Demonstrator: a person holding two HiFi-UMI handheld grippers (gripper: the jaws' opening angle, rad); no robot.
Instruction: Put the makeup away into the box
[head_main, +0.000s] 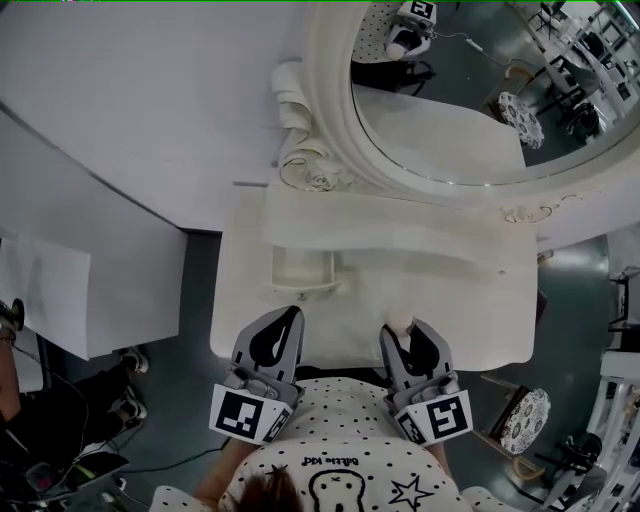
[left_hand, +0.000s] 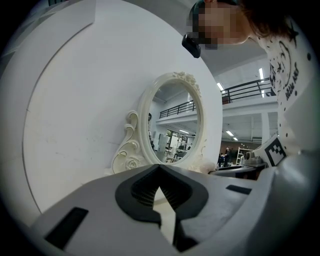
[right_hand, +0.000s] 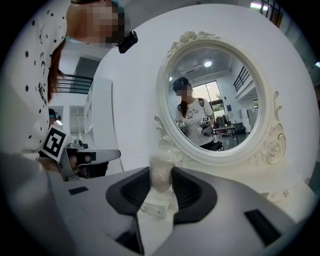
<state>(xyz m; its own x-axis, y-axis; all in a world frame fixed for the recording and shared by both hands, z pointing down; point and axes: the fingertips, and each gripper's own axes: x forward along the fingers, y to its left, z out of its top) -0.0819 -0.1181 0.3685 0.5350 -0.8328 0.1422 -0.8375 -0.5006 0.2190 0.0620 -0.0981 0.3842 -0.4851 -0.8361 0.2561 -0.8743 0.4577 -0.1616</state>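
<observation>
Pale makeup item (right_hand: 160, 176) pinched in R claw (right_hand: 161, 169); L claw (left_hand: 159, 167) closed, empty; both near level.

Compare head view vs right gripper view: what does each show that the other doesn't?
Head view only: the open drawer sunk in the white dresser top, and a patterned stool on the floor.
Right gripper view only: close up, the ribbed pads of the right tongs pressed on a pale makeup item.
Both: the oval mirror, the left tongs, the dresser top.
</observation>
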